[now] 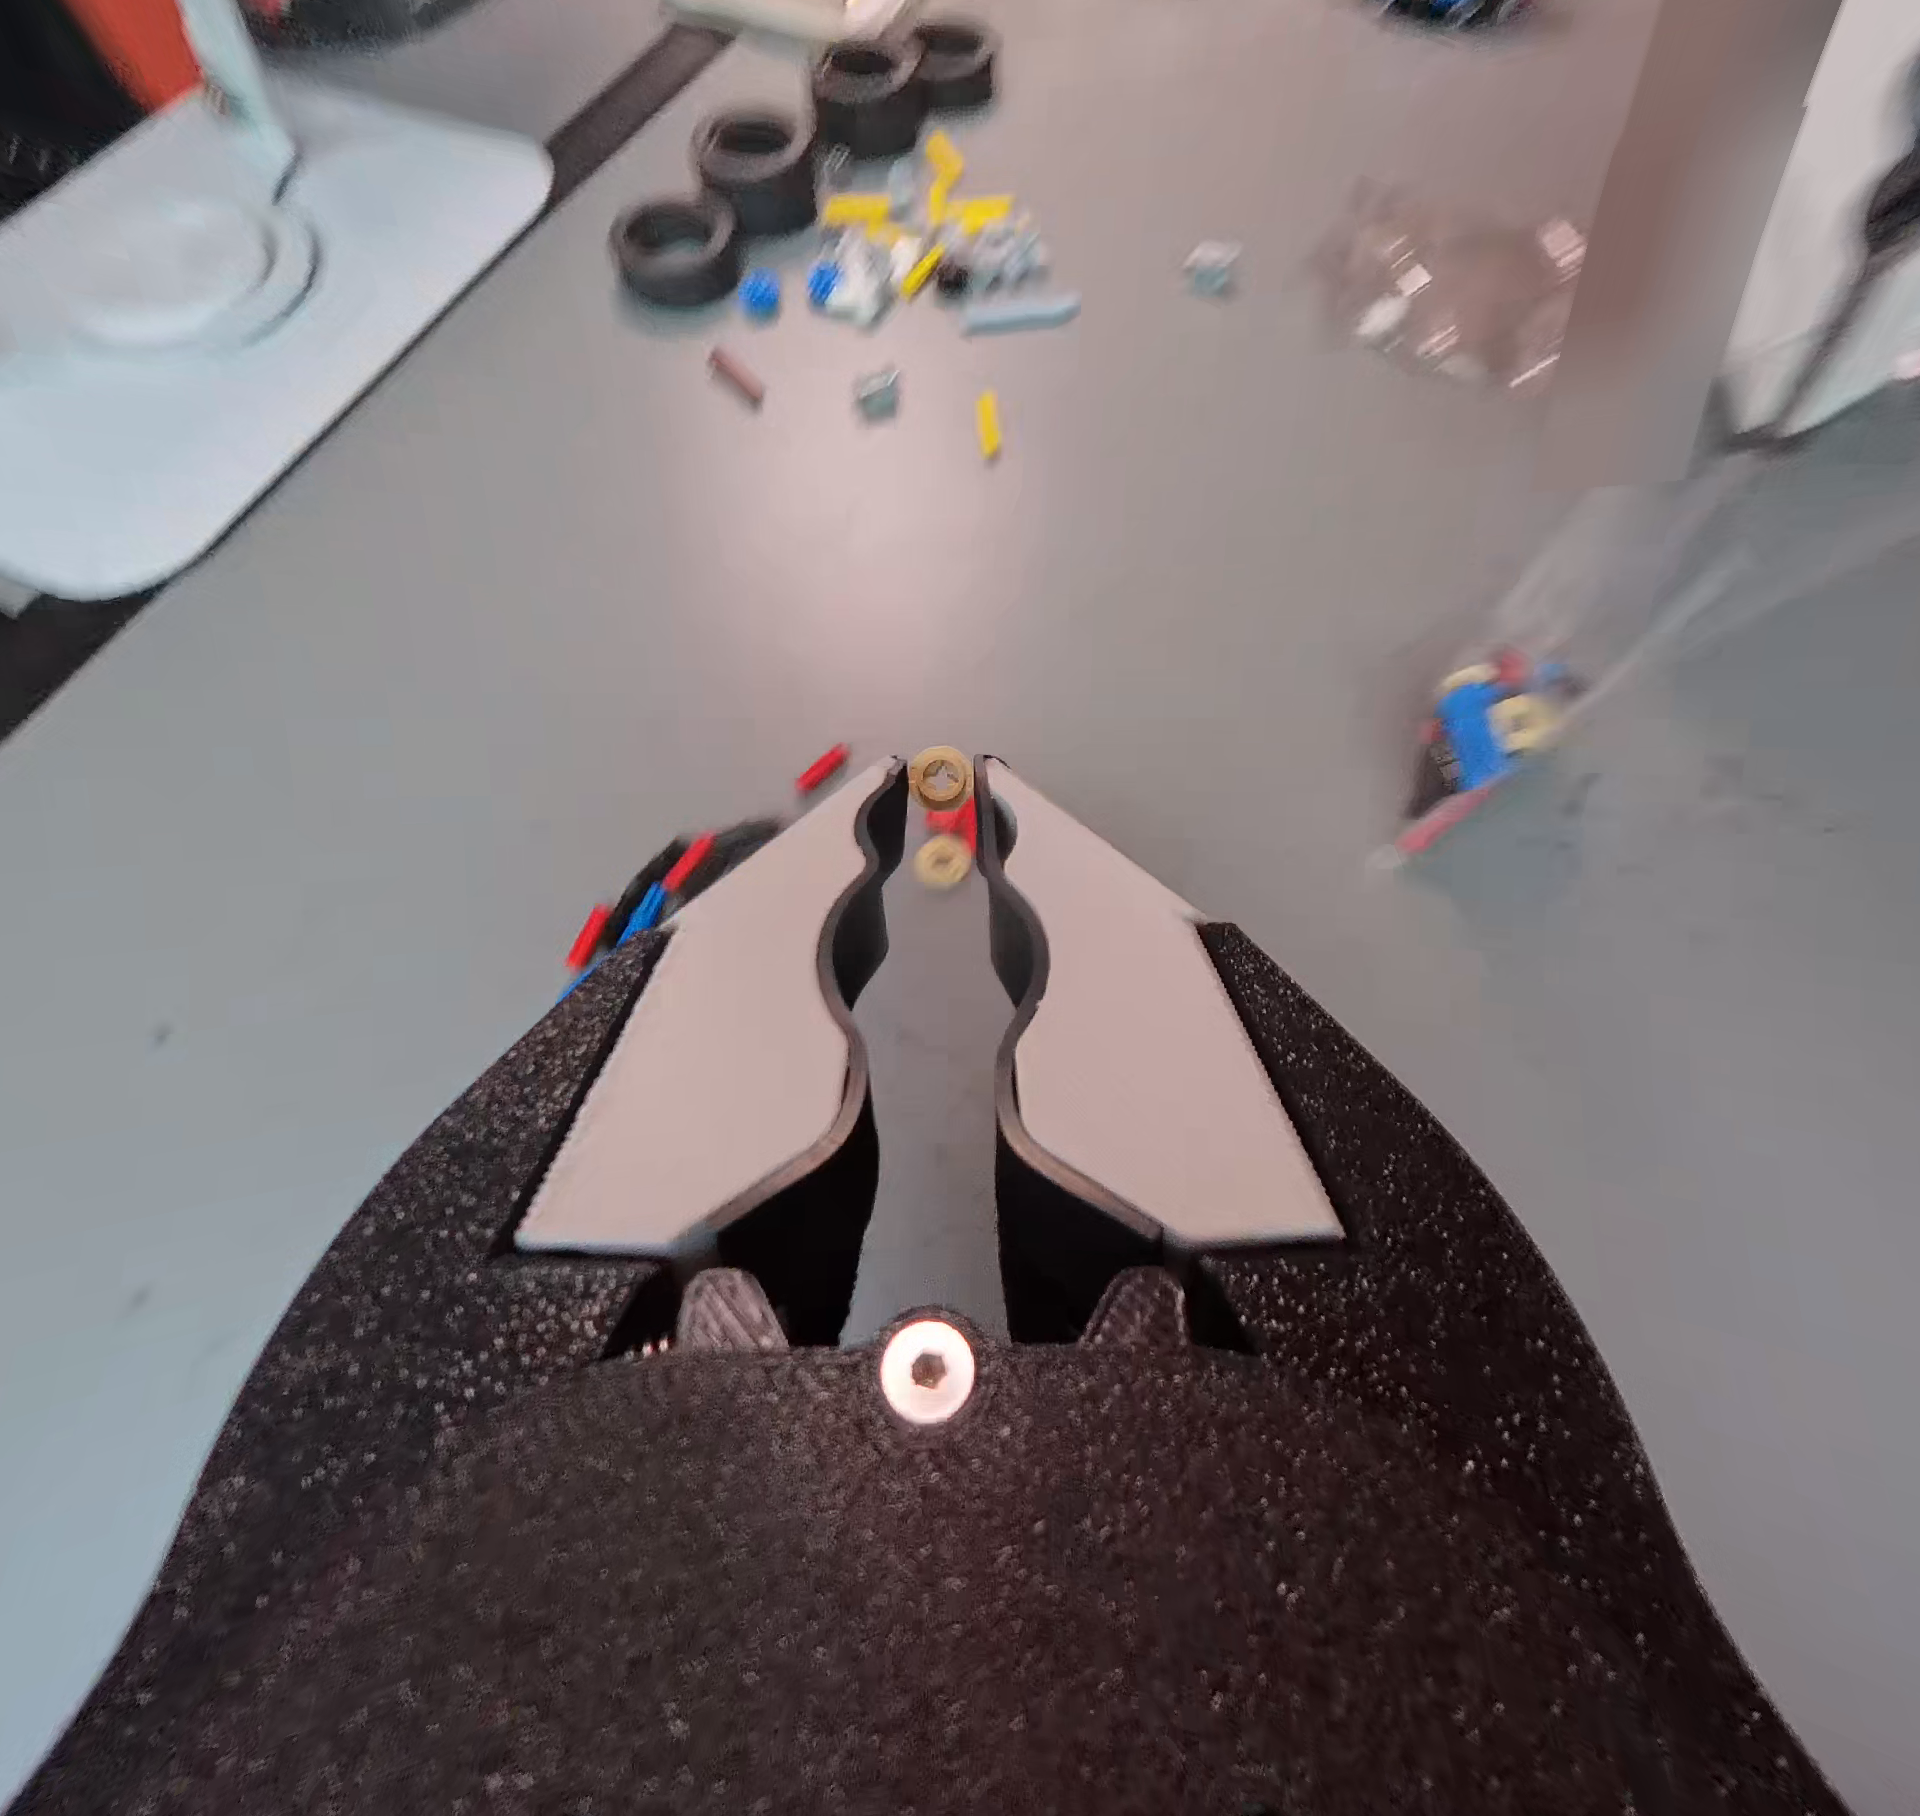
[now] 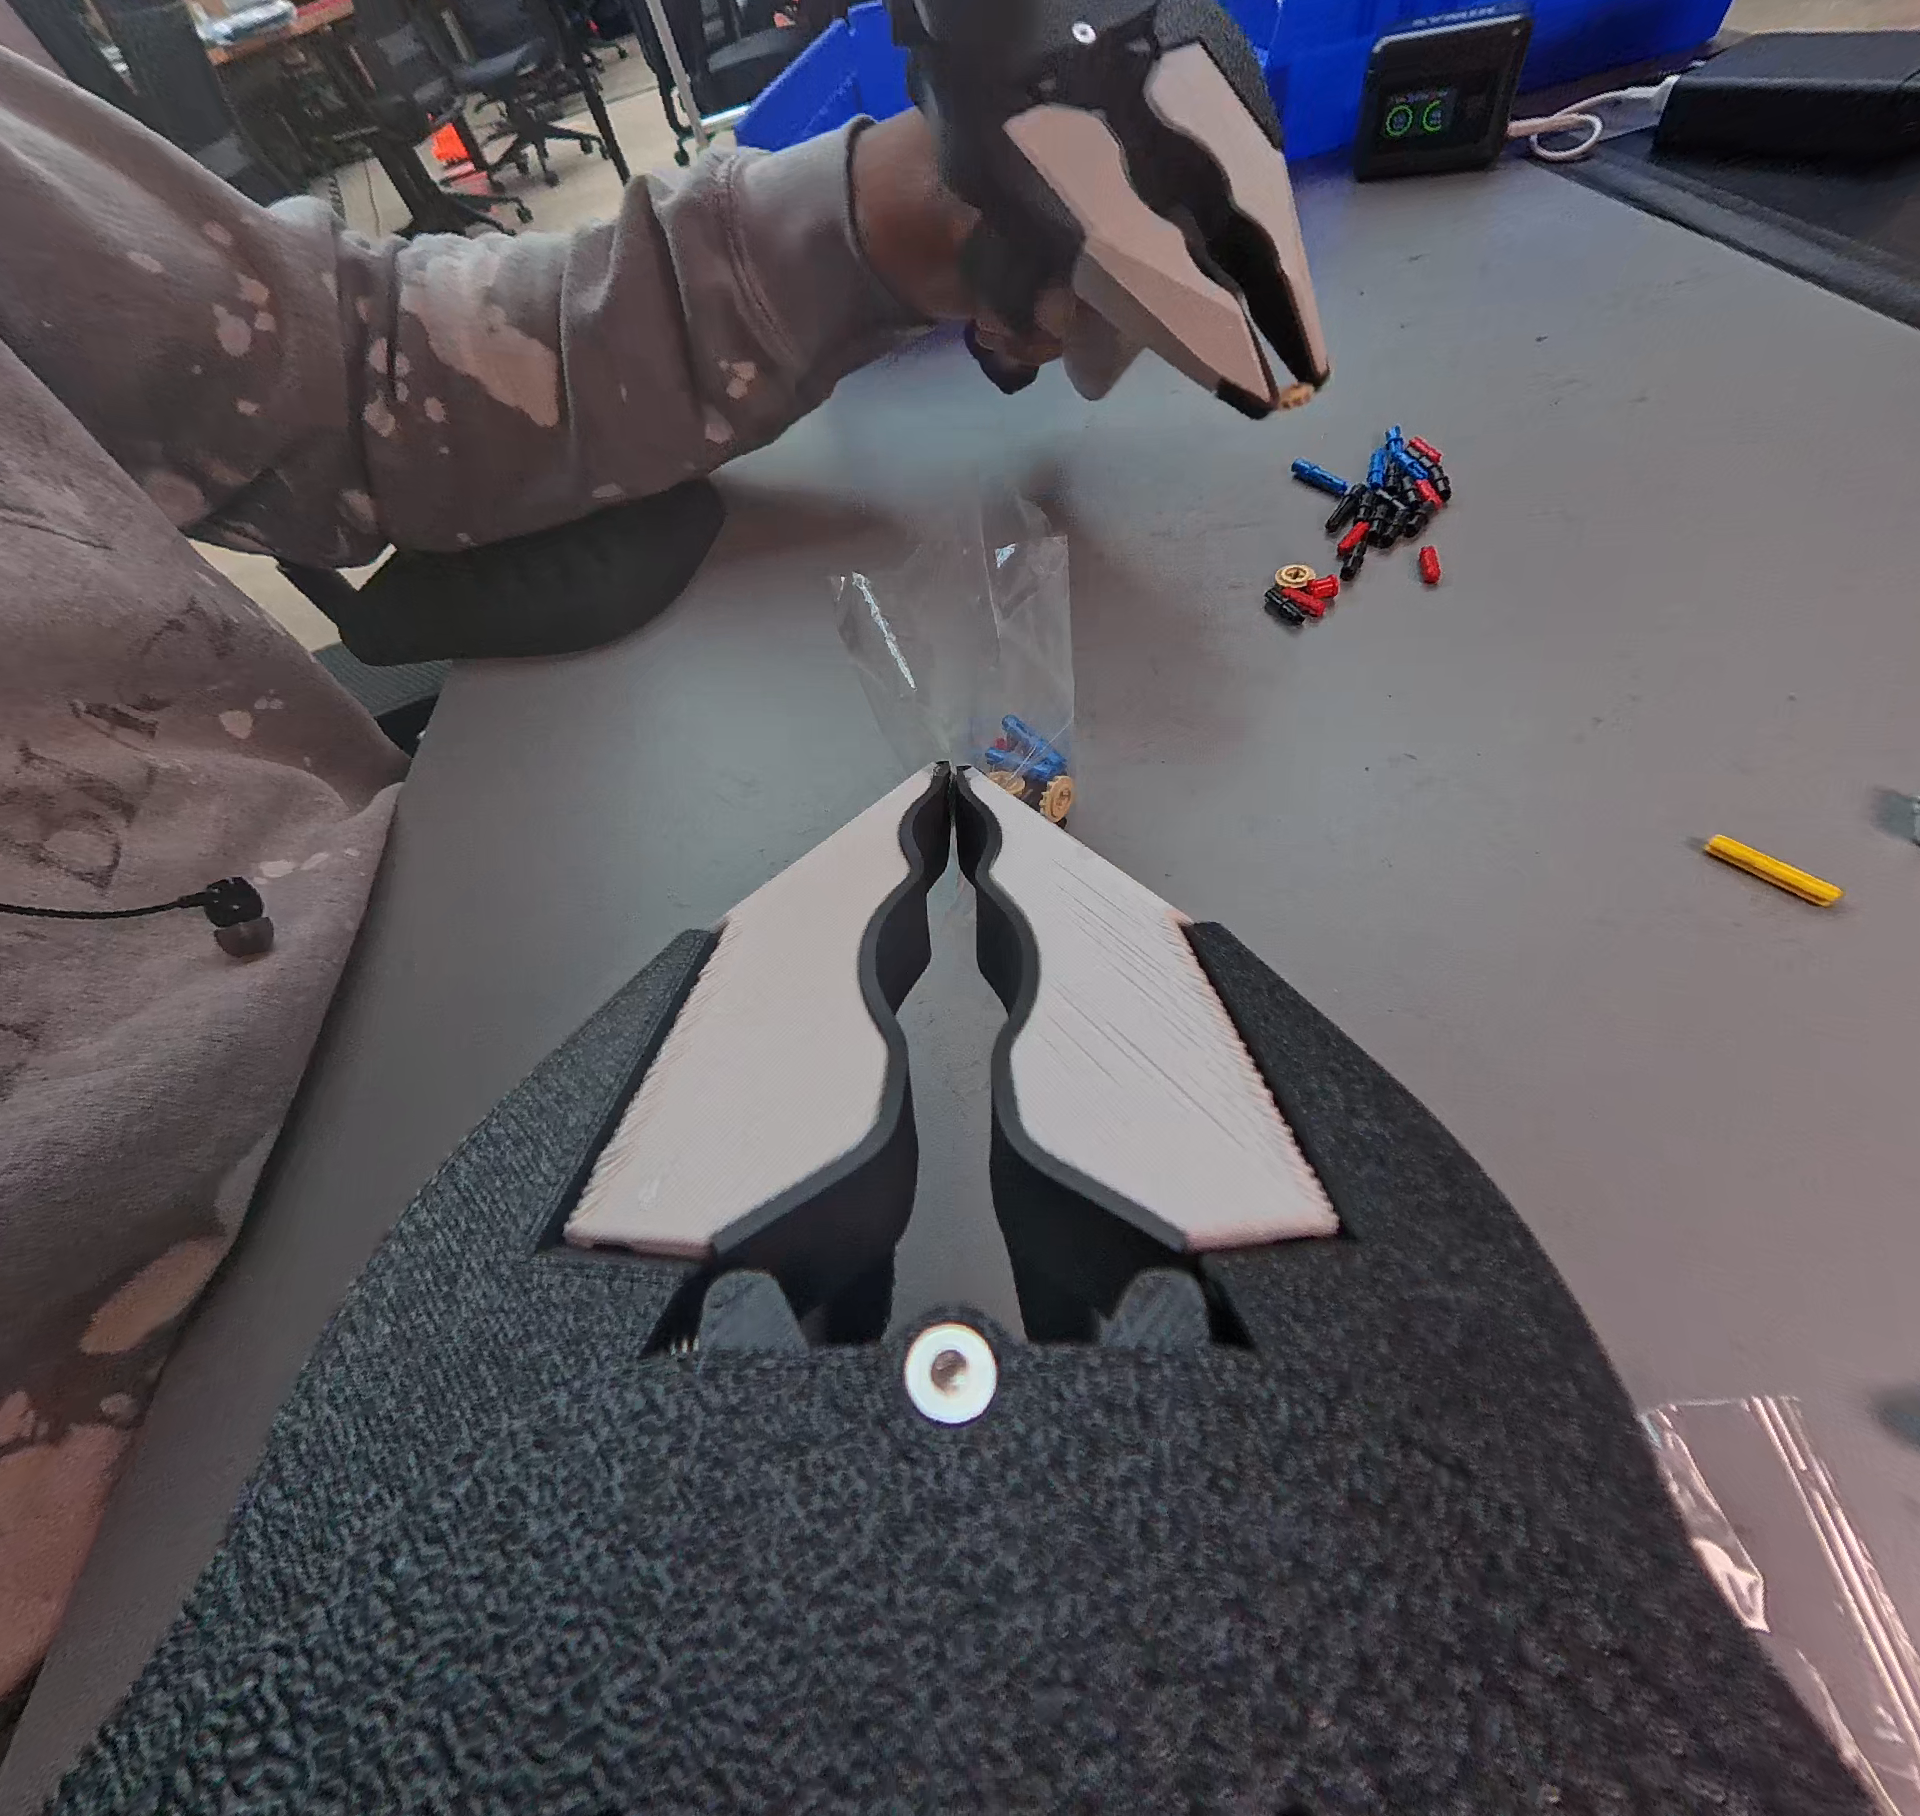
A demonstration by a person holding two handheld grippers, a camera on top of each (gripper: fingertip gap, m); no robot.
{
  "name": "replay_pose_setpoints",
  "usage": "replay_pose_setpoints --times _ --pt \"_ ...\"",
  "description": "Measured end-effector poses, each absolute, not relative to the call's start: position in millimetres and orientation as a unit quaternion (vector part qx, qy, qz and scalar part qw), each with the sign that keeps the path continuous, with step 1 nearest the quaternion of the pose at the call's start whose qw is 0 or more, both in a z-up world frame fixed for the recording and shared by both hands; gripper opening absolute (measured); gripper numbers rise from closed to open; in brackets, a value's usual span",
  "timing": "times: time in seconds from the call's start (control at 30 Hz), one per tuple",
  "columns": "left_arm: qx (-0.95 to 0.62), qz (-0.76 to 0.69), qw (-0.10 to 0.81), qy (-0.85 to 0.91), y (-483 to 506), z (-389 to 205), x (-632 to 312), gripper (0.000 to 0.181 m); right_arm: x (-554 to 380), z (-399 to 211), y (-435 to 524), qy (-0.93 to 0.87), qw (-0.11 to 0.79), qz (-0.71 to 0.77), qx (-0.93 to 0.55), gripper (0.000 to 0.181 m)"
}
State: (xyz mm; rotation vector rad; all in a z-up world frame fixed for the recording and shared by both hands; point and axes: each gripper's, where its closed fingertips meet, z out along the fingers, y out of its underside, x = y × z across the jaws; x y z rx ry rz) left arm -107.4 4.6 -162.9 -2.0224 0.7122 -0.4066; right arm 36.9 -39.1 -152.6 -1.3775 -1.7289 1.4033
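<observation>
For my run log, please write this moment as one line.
left gripper: shut on tan bushing, above pin pile | right gripper: shut on clear bag | grey table

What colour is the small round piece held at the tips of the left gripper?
Tan-gold round piece; the left wrist view shows it best.

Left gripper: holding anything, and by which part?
Left gripper pinches a small tan round bushing by its rim, at the very fingertips, above the table.
</observation>
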Motion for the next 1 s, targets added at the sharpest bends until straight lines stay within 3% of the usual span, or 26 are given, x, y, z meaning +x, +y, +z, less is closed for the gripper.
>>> replay_pose_setpoints --times 0.03,0.13,0.33,0.43,0.63,1.0 --pt "-0.791 -0.196 0.485 0.317 -3.1 -142.3 -85.8 0.013 36.7 -152.8 -38.9 -0.637 0.258 0.518 -0.509 0.0" --pt "-0.724 -0.244 0.515 0.39 -27.7 -107.1 -27.9 0.013 36.3 -154.2 -38.9 -0.636 0.255 0.52 -0.51 0.0" --pt "-0.713 -0.236 0.482 0.451 -41.1 -127.9 12.7 0.02 37.1 -154.4 -38.7 -0.638 0.257 0.517 -0.51 0.0" --pt "-0.727 -0.23 0.508 0.401 -25.4 -122.6 -12.5 0.032 37.4 -154.4 -38.5 -0.639 0.258 0.516 -0.51 0.0" --pt "-0.828 -0.153 0.44 0.312 -2.1 -183.8 -104.3 0.032 37.7 -155.1 -39.0 -0.64 0.257 0.515 -0.509 0.0" --pt "-0.861 -0.104 0.379 0.322 10.2 -224.2 -117.0 0.023 37.7 -156.9 -40.7 -0.642 0.253 0.515 -0.509 0.0"
